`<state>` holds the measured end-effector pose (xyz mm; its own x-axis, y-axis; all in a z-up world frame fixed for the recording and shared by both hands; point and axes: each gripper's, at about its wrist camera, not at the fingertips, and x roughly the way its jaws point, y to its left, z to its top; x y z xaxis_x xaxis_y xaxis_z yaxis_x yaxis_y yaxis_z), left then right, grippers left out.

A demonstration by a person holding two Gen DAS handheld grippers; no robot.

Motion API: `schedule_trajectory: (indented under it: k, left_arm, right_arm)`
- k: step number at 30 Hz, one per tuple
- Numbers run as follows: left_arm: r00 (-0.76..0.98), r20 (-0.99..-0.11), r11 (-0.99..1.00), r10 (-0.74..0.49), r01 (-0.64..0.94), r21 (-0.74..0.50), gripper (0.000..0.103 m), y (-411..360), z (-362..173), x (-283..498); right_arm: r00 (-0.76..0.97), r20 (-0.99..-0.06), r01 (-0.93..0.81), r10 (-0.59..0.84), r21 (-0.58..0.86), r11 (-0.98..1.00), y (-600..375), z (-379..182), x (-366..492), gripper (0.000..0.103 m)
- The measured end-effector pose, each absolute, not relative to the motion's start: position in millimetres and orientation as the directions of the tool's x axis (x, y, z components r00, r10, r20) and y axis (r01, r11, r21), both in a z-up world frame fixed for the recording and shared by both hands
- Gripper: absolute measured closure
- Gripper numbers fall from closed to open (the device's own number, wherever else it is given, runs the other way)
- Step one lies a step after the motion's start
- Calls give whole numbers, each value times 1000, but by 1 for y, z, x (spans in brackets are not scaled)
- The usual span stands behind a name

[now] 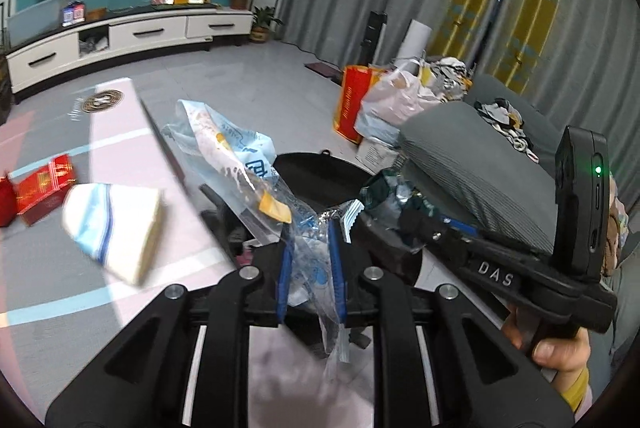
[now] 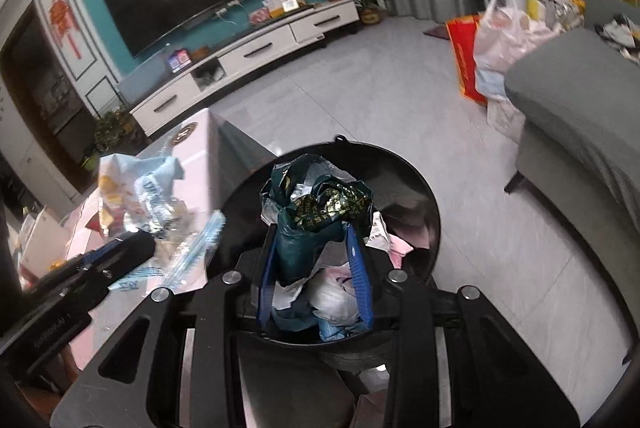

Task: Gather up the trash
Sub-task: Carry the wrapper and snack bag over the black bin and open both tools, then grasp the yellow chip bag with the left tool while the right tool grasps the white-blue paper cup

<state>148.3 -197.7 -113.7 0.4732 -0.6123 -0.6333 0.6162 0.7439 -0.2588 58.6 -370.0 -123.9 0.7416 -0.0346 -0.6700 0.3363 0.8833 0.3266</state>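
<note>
A black trash bin (image 2: 416,188), already partly filled, is seen on the floor beside the pink table (image 1: 120,156). Over it, a dark green wrapper (image 2: 316,220) is clamped by the right gripper (image 2: 316,268). A clear blue-printed plastic bag (image 1: 240,164) is pinched by the left gripper (image 1: 310,268) beside the bin.

Clear plastic bag (image 1: 256,164) printed blue, white, orange; wrapper (image 2: 320,212) dark green, gold print; bin (image 2: 424,196) black; gripper pads (image 2: 358,268) blue.

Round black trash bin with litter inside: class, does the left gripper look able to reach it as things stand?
Probably yes: the left gripper, shut on a clear blue-printed plastic bag, is beside the round black trash bin; only the right gripper, clamping a dark green wrapper, crowds the opening.
</note>
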Motion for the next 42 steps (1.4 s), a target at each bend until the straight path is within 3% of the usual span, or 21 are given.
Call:
schedule_trajectory:
  k: [4, 6, 11, 15, 28, 35, 42]
  left_arm:
    - [470, -655, 756, -592, 605, -250, 73, -213, -125, 151]
    - [466, -660, 763, -590, 590, -265, 58, -214, -130, 154]
    - [470, -648, 765, -599, 575, -289, 31, -209, -130, 158]
    - [485, -629, 761, -608, 583, -286, 20, -199, -124, 152]
    - [542, -628, 808, -559, 525, -266, 10, -109, -120, 124]
    - [607, -663, 896, -438, 357, -265, 10, -20, -124, 123]
    - [726, -613, 948, -311, 191, -254, 8, 77, -113, 118]
  right_arm:
    - [722, -691, 374, -31, 352, 858, -382, -133, 59, 66]
    - [715, -698, 382, -31, 354, 854, -384, -135, 60, 63]
    - [706, -706, 410, -46, 356, 840, -390, -137, 59, 51]
    - [716, -696, 414, -48, 369, 832, -390, -134, 59, 48]
    - [762, -646, 284, 36, 385, 878, -328, -110, 81, 44]
    - [743, -661, 174, 105, 342, 923, -268, -108, 104, 42]
    - [720, -678, 121, 146, 329, 936, -229, -115, 122, 42]
